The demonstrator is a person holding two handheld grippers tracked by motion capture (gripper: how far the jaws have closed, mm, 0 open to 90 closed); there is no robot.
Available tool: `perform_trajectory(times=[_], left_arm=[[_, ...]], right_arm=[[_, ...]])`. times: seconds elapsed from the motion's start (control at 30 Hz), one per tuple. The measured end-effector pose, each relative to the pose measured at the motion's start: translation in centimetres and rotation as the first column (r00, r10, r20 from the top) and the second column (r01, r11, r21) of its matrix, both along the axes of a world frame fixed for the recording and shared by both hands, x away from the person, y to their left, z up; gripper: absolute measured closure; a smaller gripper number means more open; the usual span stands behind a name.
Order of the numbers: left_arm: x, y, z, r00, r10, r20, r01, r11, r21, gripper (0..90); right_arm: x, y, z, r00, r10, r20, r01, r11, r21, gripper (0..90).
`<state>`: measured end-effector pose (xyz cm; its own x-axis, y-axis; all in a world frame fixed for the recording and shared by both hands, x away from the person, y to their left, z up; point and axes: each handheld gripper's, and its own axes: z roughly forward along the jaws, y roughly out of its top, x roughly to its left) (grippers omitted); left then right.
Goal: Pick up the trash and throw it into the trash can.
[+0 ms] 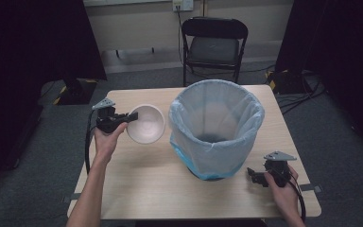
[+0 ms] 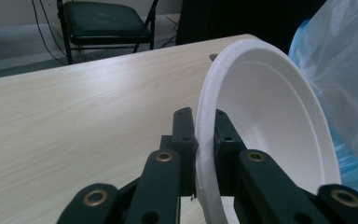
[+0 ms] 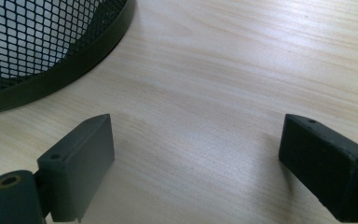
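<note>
A white paper bowl (image 1: 146, 124) is held off the wooden table (image 1: 142, 189), tilted on edge, just left of the bin. My left gripper (image 1: 130, 117) is shut on the bowl's rim (image 2: 204, 140), one jaw on each side of it. The black mesh bin (image 1: 215, 127), lined with a pale blue plastic bag (image 2: 345, 70), stands at the table's middle. My right gripper (image 1: 252, 175) rests low over the table at the near right, open with nothing between its fingers (image 3: 81, 163); the bin's mesh base (image 3: 42, 51) is just ahead of it.
A black folding chair (image 1: 214, 45) stands beyond the table's far edge. Cables and a power strip lie on the floor at the far right (image 1: 293, 82). Bare tabletop runs along the near edge between the two hands.
</note>
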<state>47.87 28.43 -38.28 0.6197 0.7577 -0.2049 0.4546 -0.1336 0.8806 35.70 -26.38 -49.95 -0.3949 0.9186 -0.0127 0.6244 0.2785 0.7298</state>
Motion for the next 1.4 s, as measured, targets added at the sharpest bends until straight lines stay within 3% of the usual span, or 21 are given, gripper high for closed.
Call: perform_trajectory(times=[0.07, 0.2, 0.43, 0.53, 0.6, 0.8, 1.1, 1.13, 1.23, 1.27, 1.4], left_arm=[[0.2, -0.1, 0.8, 0.9999, -0.004, 0.012, 0.004, 0.9998, 0.021, 83.6], [0.3, 0.1, 2.4, 0.999, 0.004, 0.044, -0.003, 0.9998, -0.017, 83.5], [0.1, -0.6, 4.6, 0.9957, 0.003, 0.092, -0.001, 0.9997, -0.025, 83.6], [0.1, -1.0, 6.2, 0.9911, -0.002, 0.133, 0.009, 0.9985, -0.054, 83.6], [0.1, -1.2, 6.6, 0.9902, -0.007, 0.14, 0.015, 0.9982, -0.058, 83.5], [-0.3, -2.0, 9.2, 0.9792, -0.02, 0.202, 0.036, 0.9967, -0.073, 83.5], [-0.6, -2.3, 11.9, 0.9677, -0.021, 0.251, 0.048, 0.9939, -0.099, 83.6], [-0.8, -2.5, 12.6, 0.9623, -0.026, 0.271, 0.055, 0.9933, -0.101, 83.6], [-1.1, -2.9, 13.3, 0.9579, -0.033, 0.285, 0.067, 0.9916, -0.111, 83.6], [-1.3, -3.2, 13.8, 0.9536, -0.043, 0.298, 0.079, 0.9908, -0.109, 83.6], [-1.3, -3.9, 14.8, 0.9484, -0.045, 0.314, 0.092, 0.9865, -0.135, 83.6]], right_arm=[[0.0, 0.0, 0.0, 1.0, 0.0, 0.0, 0.0, 1.0, 0.0, 9.4], [0.0, 0.0, 0.0, 1.0, 0.0, 0.0, 0.0, 1.0, 0.0, 9.4], [0.0, 0.0, 0.0, 1.0, 0.0, 0.0, 0.0, 1.0, 0.0, 9.4], [0.0, 0.0, 0.0, 1.0, 0.0, 0.0, 0.0, 1.0, 0.0, 9.4], [0.0, 0.0, 0.0, 1.0, 0.0, 0.0, 0.0, 1.0, 0.0, 9.4], [0.0, 0.0, 0.0, 1.0, 0.0, 0.0, 0.0, 1.0, 0.0, 9.4], [0.0, 0.0, 0.0, 1.0, 0.0, 0.0, 0.0, 1.0, 0.0, 9.4], [0.0, 0.0, 0.0, 1.0, 0.0, 0.0, 0.0, 1.0, 0.0, 9.4], [0.0, 0.0, 0.0, 1.0, 0.0, 0.0, 0.0, 1.0, 0.0, 9.4], [0.0, 0.0, 0.0, 1.0, 0.0, 0.0, 0.0, 1.0, 0.0, 9.4], [0.0, 0.0, 0.0, 1.0, 0.0, 0.0, 0.0, 1.0, 0.0, 9.4]])
